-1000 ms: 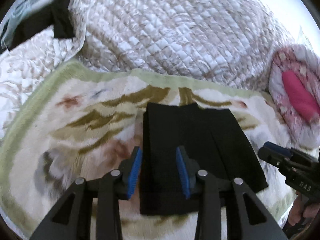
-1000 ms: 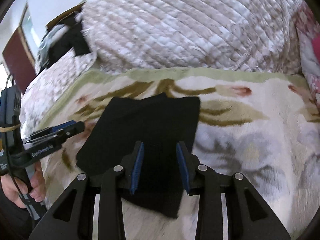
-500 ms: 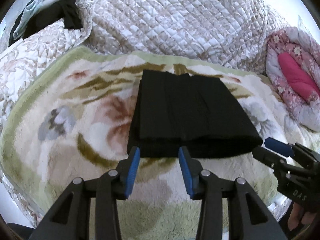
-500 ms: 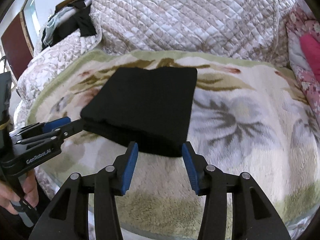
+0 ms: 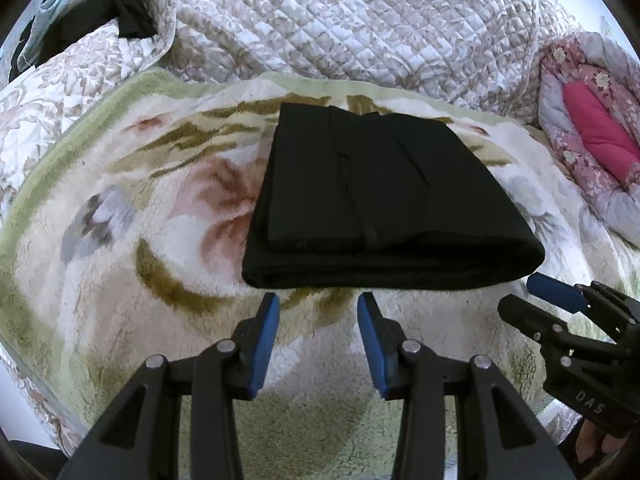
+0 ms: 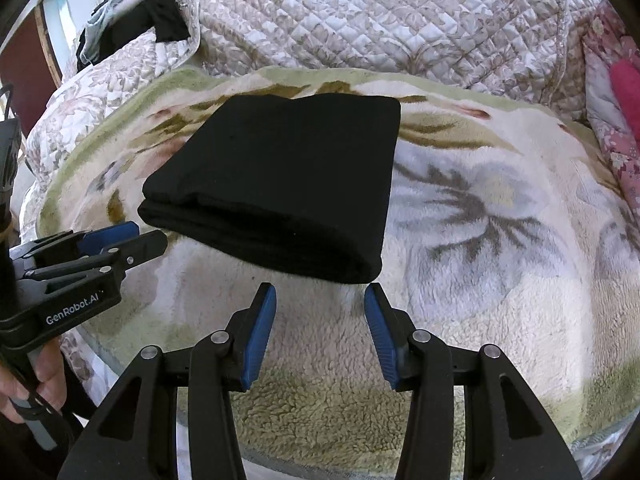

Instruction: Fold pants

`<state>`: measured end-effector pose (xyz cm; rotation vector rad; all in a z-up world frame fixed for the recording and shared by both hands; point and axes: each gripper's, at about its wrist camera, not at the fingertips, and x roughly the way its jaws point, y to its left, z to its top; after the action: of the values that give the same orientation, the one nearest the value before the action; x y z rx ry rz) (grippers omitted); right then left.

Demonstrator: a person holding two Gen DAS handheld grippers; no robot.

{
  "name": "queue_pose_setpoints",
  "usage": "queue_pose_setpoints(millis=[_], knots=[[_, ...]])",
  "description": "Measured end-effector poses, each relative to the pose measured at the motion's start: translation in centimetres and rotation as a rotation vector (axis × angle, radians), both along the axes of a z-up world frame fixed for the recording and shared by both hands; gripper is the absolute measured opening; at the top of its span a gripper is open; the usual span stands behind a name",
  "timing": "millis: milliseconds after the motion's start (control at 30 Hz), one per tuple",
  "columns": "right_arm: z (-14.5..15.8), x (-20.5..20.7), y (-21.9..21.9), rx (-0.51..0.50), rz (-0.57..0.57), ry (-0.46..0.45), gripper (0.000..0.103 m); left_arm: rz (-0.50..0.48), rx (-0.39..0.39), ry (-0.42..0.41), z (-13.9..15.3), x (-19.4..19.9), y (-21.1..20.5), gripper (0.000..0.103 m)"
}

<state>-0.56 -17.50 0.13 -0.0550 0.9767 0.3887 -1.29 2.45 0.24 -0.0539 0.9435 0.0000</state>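
Lying folded into a compact rectangle, the black pants (image 5: 384,204) rest flat on the fleece blanket (image 5: 132,264) with its green border and floral print, their thick rounded fold turned toward both cameras and thinner layered edges visible on top in the left wrist view. The left gripper (image 5: 318,336) is held low and roughly level, pointing forward at the near fold of the pants, its blue-padded fingers spread apart with bare blanket showing between them; the tips stop just short of the fabric and hold nothing. The right gripper (image 6: 320,320) takes a matching pose on the other end of the same fold, jaws likewise parted and empty, tips near the right front corner of the pants (image 6: 280,184) but not touching it. From the left wrist view the right gripper (image 5: 560,312) enters from the right edge, angled inward toward the corner of the fold; from the right wrist view the left gripper (image 6: 120,246) comes in from the left edge, aimed at the opposite corner, with the person's hand (image 6: 32,380) wrapped around its handle below. Behind the blanket rises a quilted bedspread (image 5: 360,28), a dark heap of clothes (image 5: 80,12) sits at the upper left, and a pink floral comforter (image 5: 588,140) lies bundled to the right.
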Motion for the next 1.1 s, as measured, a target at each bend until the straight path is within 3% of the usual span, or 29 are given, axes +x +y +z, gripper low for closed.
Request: queue_pose_setpoints(millis=[1100], knots=[[-0.37,0.30,-0.31,-0.004,-0.005,0.004,0.047,-0.003,0.018,0.021,-0.86,0.08,-0.10,0.044]])
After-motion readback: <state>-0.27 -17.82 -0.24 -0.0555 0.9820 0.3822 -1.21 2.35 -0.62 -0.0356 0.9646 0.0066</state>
